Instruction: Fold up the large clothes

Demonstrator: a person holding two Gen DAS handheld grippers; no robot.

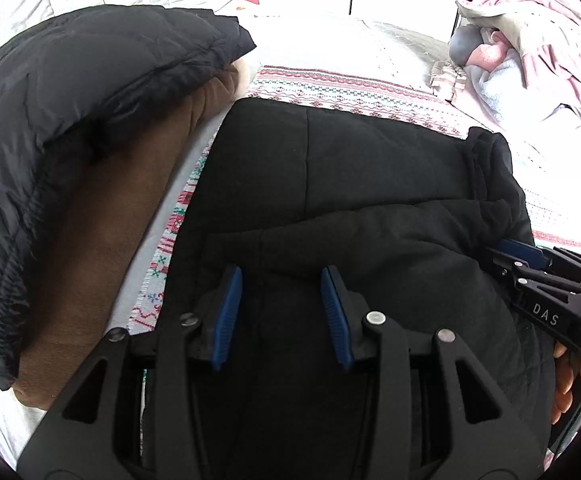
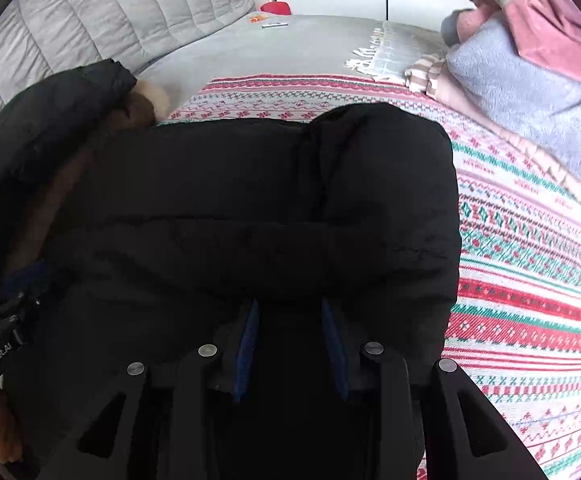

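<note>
A black padded garment [image 1: 350, 184] lies folded on a patterned bedspread [image 1: 330, 88]; it also fills the right wrist view [image 2: 250, 208]. My left gripper [image 1: 282, 280] is open, its blue pads [image 1: 228, 312] apart and resting over the garment's near fold. My right gripper [image 2: 290, 312] is open too, its pads [image 2: 248, 344] pushed against the garment's near edge. The right gripper also shows at the right of the left wrist view [image 1: 530, 256], at the garment's right side.
A folded black puffer jacket [image 1: 70, 120] lies on a brown garment [image 1: 102, 248] at the left. A heap of pink, grey and blue clothes [image 1: 530, 40] sits at the back right. A grey quilted headboard [image 2: 90, 12] stands behind. A red object [image 2: 276, 7] lies far back.
</note>
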